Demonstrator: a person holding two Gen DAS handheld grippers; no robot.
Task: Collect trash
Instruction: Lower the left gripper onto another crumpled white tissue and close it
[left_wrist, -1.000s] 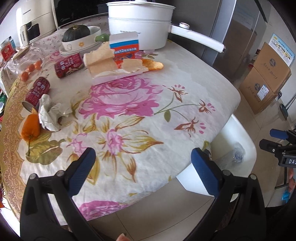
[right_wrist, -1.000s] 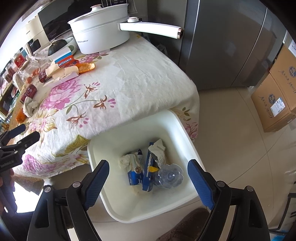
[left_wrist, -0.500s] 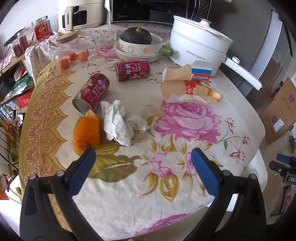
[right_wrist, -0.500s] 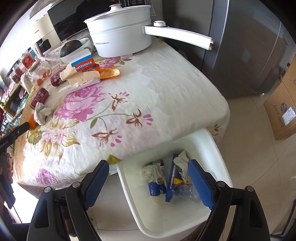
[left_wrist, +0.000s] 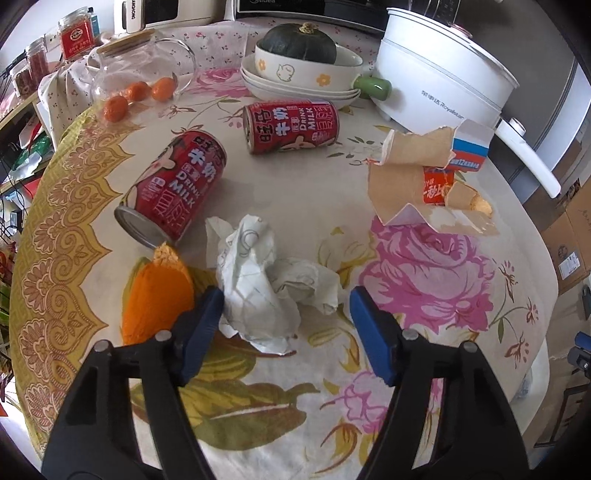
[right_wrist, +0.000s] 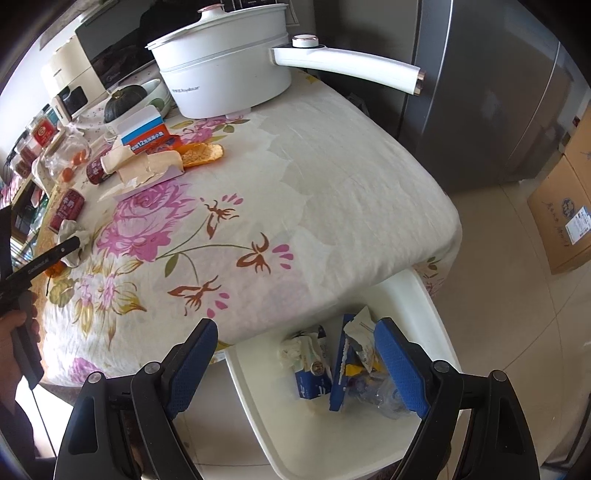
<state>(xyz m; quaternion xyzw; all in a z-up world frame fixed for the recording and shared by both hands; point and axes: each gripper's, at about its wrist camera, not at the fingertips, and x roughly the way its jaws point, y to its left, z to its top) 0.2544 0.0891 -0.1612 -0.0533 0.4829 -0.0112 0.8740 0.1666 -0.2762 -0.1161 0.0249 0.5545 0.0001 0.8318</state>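
Observation:
A crumpled white paper wad (left_wrist: 266, 284) lies on the flowered tablecloth, between the open fingers of my left gripper (left_wrist: 286, 314); the left blue pad is close to it. An orange peel (left_wrist: 157, 295) lies beside the left pad. Two red milk cans (left_wrist: 173, 188) (left_wrist: 291, 127) and a torn cardboard box (left_wrist: 417, 181) lie farther back. My right gripper (right_wrist: 295, 363) is open and empty, above the edge of the white bin (right_wrist: 258, 413) on the floor, which holds cartons and a plastic bottle. The paper wad (right_wrist: 74, 240) also shows in the right wrist view.
A white electric pot (left_wrist: 443, 81) with a long handle, stacked bowls with a dark squash (left_wrist: 301, 62), a glass jar with small oranges (left_wrist: 144, 77) and appliances stand at the back. A grey fridge (right_wrist: 480, 92) and cardboard boxes (right_wrist: 565, 218) stand right of the table.
My left gripper swung left across the table and came down close around the paper wad. My right gripper drifted back from over the bin toward the table edge. Both stayed open.

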